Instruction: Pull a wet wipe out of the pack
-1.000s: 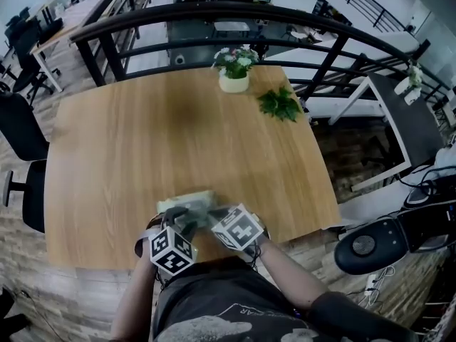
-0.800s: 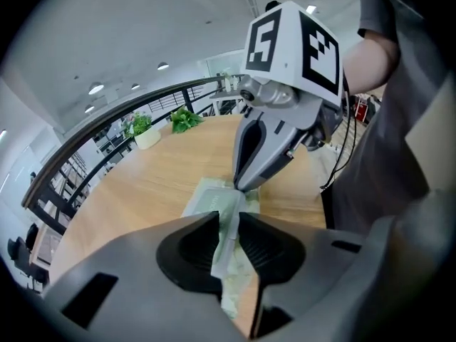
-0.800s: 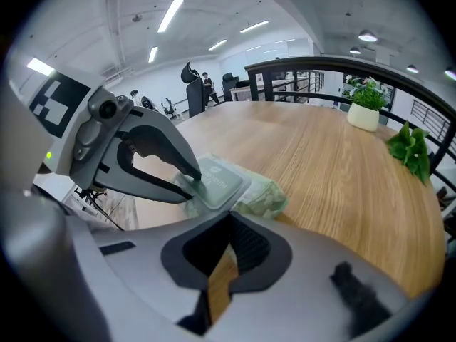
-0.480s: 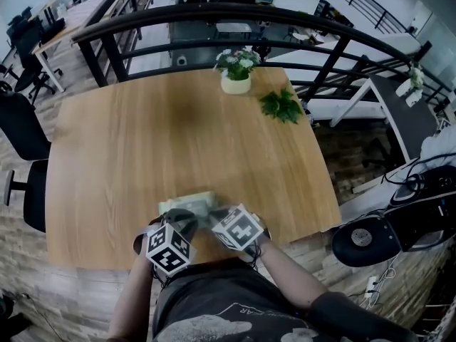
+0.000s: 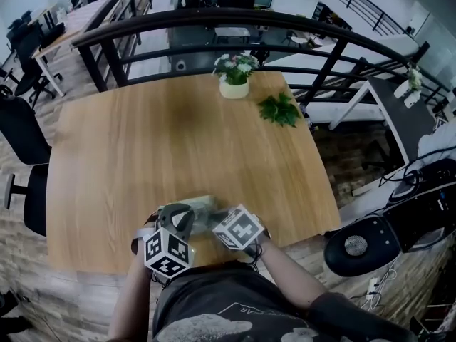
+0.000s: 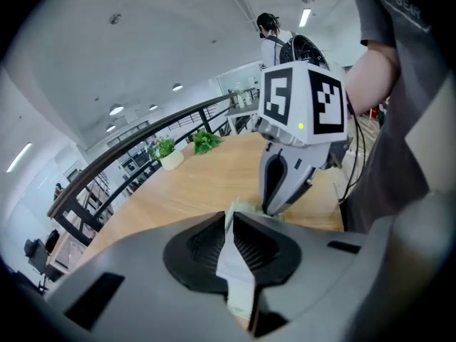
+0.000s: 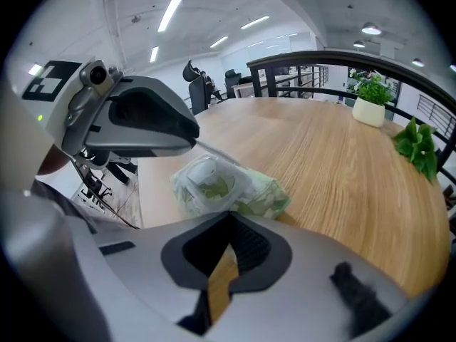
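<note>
The left gripper [image 6: 228,219], whose jaws have just been closing, pinches a white wet wipe [image 6: 234,266] between them. The right gripper [image 7: 229,223] is clamped shut, empty, just behind the green pack [image 7: 224,187] on the table [image 5: 178,134]

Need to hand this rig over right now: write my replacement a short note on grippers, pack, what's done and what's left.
Left gripper: jaws have just been closing, now shut on the wet wipe.
Right gripper: shut, empty, tips at the near edge of the pack.
The pack lies on the table, close to the person's side.
Done: wipe gripped.
Left: pull it clear of the pack; it does not look free yet.
</note>
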Available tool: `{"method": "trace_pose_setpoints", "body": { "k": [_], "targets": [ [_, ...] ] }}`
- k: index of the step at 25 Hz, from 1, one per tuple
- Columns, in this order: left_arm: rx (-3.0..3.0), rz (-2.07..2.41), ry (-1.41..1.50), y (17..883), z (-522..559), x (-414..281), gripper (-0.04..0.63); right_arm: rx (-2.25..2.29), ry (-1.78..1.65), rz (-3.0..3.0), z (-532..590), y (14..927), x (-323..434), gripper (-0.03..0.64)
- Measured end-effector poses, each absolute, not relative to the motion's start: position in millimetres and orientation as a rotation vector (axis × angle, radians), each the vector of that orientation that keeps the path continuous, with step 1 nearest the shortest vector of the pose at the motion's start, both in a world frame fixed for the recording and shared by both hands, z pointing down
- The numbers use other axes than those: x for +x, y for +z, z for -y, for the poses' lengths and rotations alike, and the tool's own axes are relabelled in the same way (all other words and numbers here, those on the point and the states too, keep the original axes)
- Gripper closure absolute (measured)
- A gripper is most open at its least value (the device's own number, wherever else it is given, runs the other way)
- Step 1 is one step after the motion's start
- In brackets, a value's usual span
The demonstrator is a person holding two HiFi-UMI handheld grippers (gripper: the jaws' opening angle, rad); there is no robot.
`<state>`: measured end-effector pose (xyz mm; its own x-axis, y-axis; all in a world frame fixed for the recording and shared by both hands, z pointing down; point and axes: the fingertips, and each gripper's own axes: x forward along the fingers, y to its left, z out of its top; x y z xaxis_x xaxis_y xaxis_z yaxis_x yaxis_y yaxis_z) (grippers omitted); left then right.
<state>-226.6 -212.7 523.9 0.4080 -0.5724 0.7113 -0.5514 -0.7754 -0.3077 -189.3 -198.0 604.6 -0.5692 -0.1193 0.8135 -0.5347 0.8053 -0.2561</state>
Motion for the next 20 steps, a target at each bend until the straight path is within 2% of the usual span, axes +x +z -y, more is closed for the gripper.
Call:
{"method": "trace_pose_setpoints", "body": {
  "k": [8,17,20],
  "targets": [
    [-2.549,-1.211,-1.254,517.8,248.7,-235.7,0.546,0.474,0.617,2.144,197.5,604.8,-189.3,0.592],
    [-2.600,-1.359,-1.296,533.8,287.5,-248.2,0.535,0.438,0.650,2.150,199.0,603.0,-189.1,0.592],
    [-2.573,-1.432,-1.207,527.0,292.6,-253.7,0.534,0.434,0.652,2.146,198.5,604.3,-188.9,0.592]
  ]
}}
